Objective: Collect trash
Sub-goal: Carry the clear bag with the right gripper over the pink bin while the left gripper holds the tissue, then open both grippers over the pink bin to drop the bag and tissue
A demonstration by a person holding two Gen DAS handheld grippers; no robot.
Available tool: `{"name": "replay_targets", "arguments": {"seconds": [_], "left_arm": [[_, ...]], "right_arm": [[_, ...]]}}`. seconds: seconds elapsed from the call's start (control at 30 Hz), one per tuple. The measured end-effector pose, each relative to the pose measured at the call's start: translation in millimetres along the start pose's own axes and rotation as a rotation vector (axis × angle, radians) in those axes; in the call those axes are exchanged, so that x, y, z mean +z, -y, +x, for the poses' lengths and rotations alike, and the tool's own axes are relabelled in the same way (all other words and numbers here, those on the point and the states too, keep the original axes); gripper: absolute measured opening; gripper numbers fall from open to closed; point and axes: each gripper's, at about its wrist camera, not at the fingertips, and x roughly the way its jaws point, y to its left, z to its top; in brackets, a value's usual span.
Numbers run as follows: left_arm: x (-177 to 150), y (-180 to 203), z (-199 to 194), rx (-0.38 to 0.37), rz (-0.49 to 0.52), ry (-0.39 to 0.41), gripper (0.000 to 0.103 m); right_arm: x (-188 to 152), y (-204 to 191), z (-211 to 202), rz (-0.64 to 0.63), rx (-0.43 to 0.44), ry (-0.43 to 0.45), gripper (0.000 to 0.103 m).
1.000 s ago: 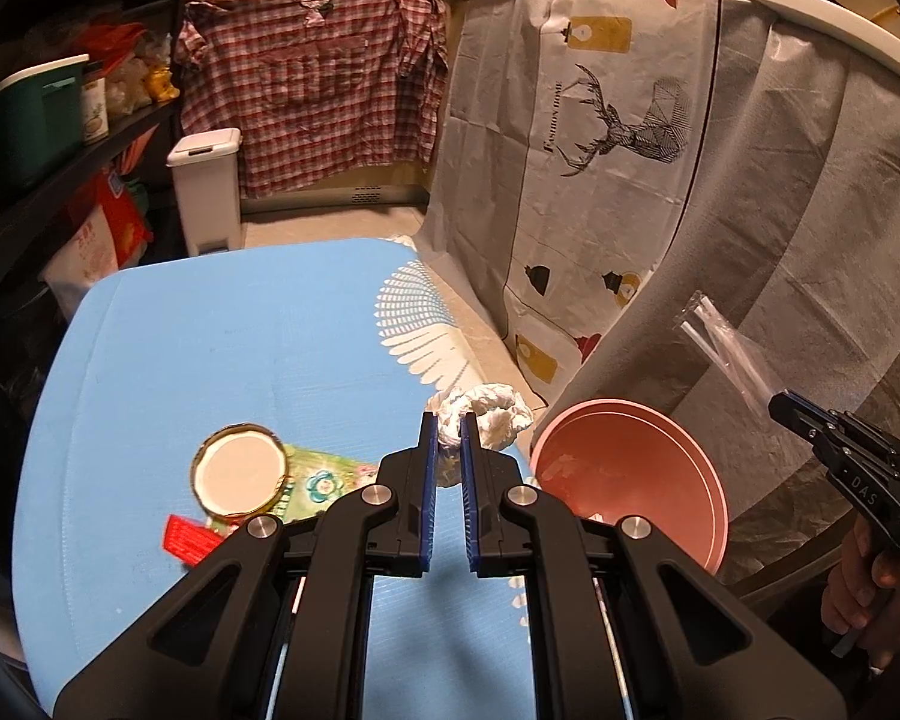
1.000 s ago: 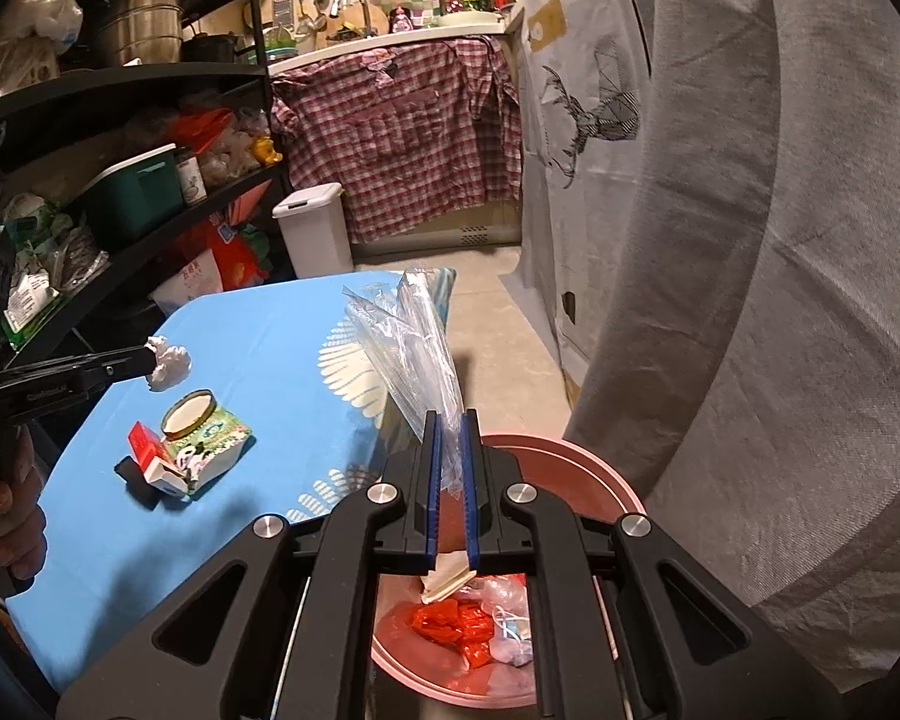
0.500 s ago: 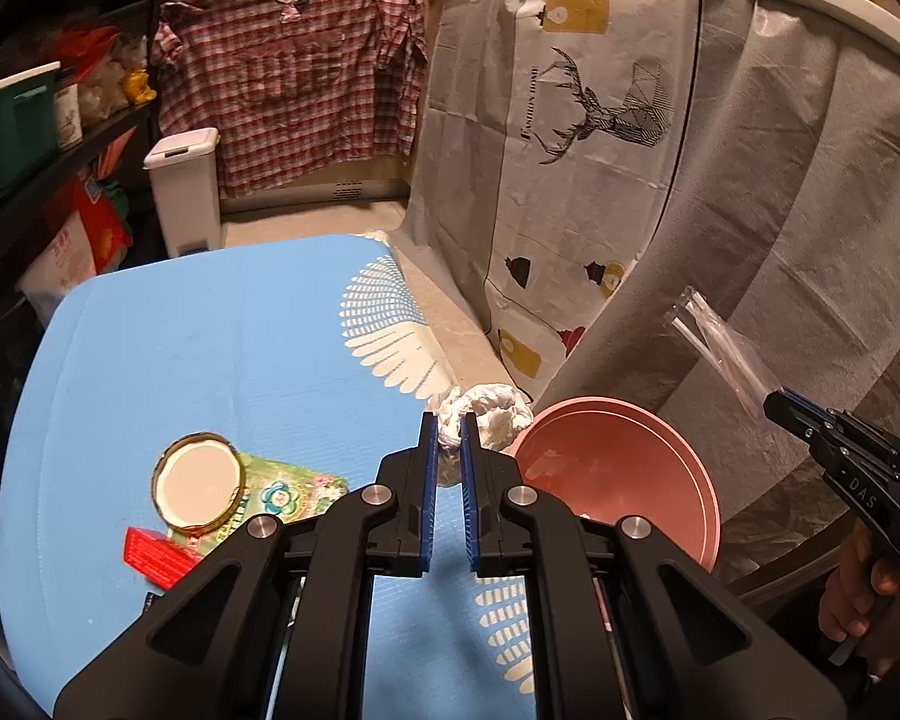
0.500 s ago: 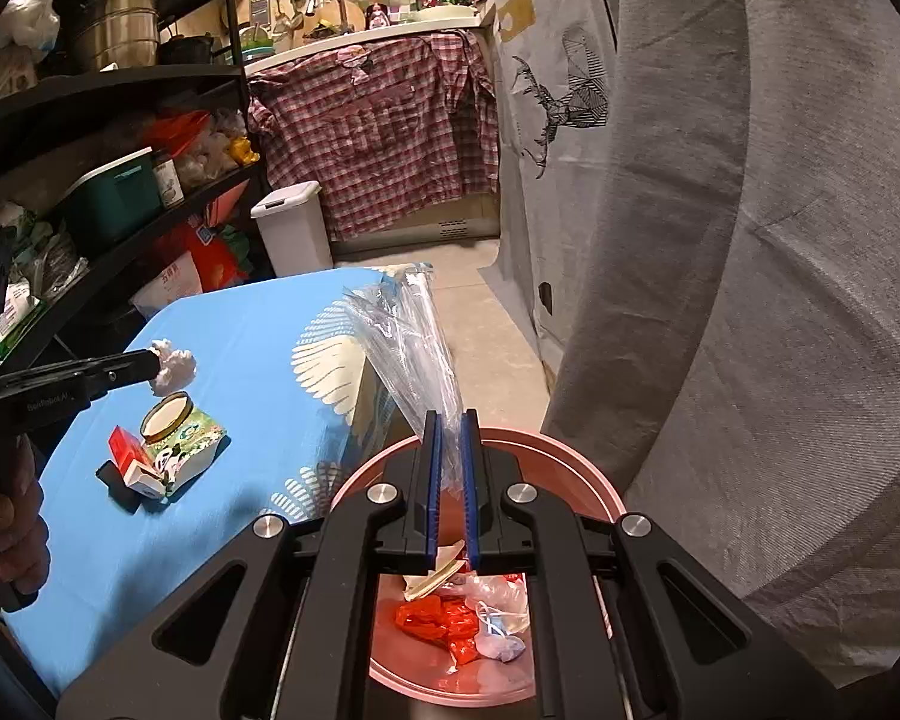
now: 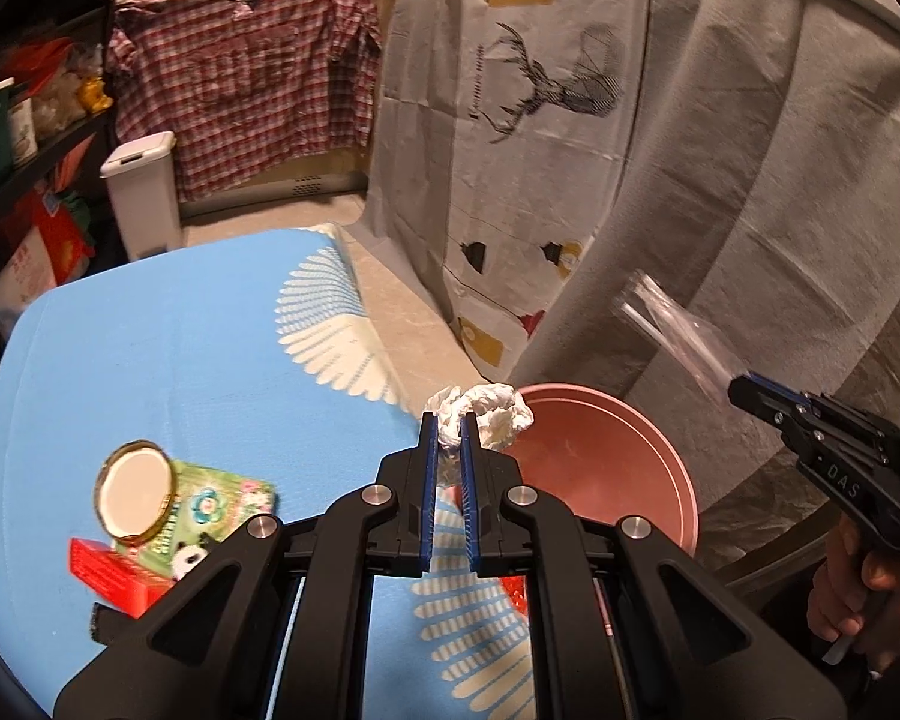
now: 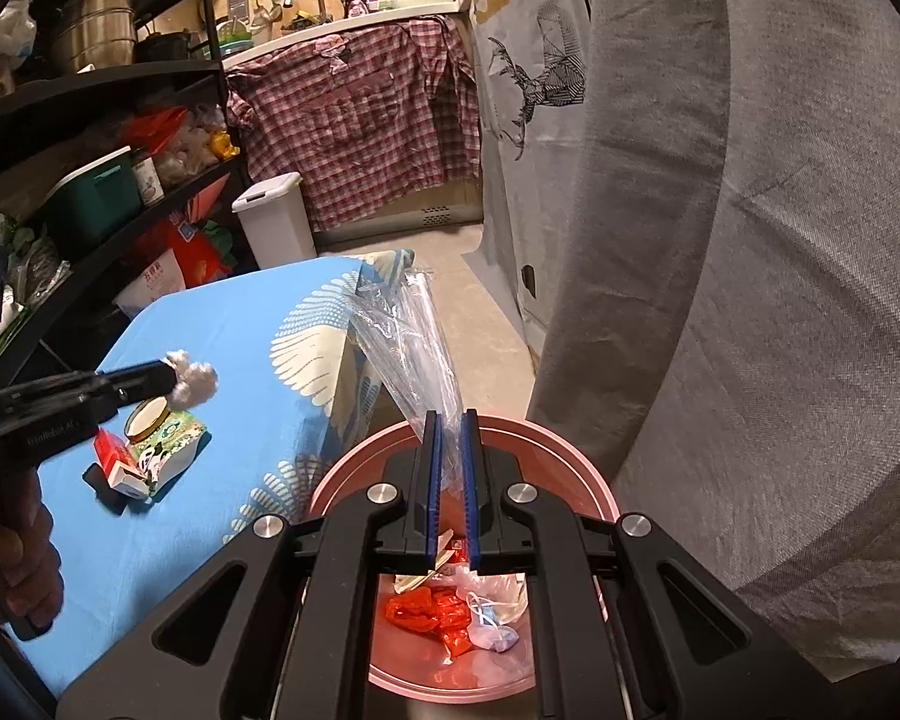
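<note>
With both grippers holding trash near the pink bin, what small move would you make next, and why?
Probably open the right gripper. It pinches the clear plastic bag directly above the pink bin, which already holds red wrappers, so the bag should drop in. The left gripper with its crumpled tissue sits only at the rim.

The black plastic body of the right gripper [image 5: 740,388], seen from the left wrist camera, carries the white letters "DAS". The black left gripper [image 6: 173,381], seen from the right wrist camera, bears pale lettering along its side, too blurred to make out. A white bag [image 6: 161,281] under the dark shelves shows red Chinese characters, too small to read.
</note>
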Motion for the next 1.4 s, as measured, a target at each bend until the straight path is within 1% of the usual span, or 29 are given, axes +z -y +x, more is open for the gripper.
{"name": "replay_targets", "arguments": {"seconds": [0.23, 0.5, 0.77, 0.8, 0.83, 0.87, 0.9, 0.93, 0.97, 1.23, 1.4], "left_arm": [[-3.6, 17.8, 12.2, -0.029, 0.03, -0.019, 0.008], [-3.8, 32.7, 27.3, -0.049, 0.044, -0.038, 0.008], [-1.9, 46.6, 37.9, -0.076, 0.068, -0.061, 0.008], [-1.7, 48.8, 39.0, -0.077, 0.071, -0.064, 0.015], [-1.9, 50.0, 40.0, -0.073, 0.073, -0.066, 0.029], [-1.9, 50.8, 39.9, -0.07, 0.073, -0.062, 0.035], [-2.0, 50.7, 39.4, -0.071, 0.073, -0.058, 0.039], [-1.7, 51.1, 39.4, -0.07, 0.074, -0.057, 0.038], [-1.5, 50.8, 39.2, -0.069, 0.072, -0.056, 0.039], [0.9, 42.0, 33.5, -0.065, 0.048, -0.041, 0.038], [1.8, 36.7, 25.4, -0.052, 0.044, -0.024, 0.038]], "right_arm": [[-0.4, 4.3, 1.5, 0.015, -0.008, -0.005, 0.007], [-0.4, 3.6, 5.6, 0.006, -0.037, -0.02, 0.008], [-0.3, 6.5, 11.5, 0.012, -0.047, -0.041, 0.011], [0.4, 6.6, 12.7, 0.012, -0.048, -0.046, 0.013], [0.5, 6.4, 14.1, 0.012, -0.052, -0.051, 0.018], [0.3, 6.5, 15.0, 0.012, -0.059, -0.055, 0.028], [0.1, 6.8, 15.5, 0.013, -0.064, -0.057, 0.034], [0.8, 6.6, 15.9, 0.013, -0.066, -0.057, 0.04], [0.7, 6.7, 15.9, 0.013, -0.068, -0.056, 0.041], [-0.1, 6.7, 14.8, 0.01, -0.073, -0.047, 0.041], [0.1, 4.8, 10.1, 0.001, -0.072, -0.02, 0.041]]}}
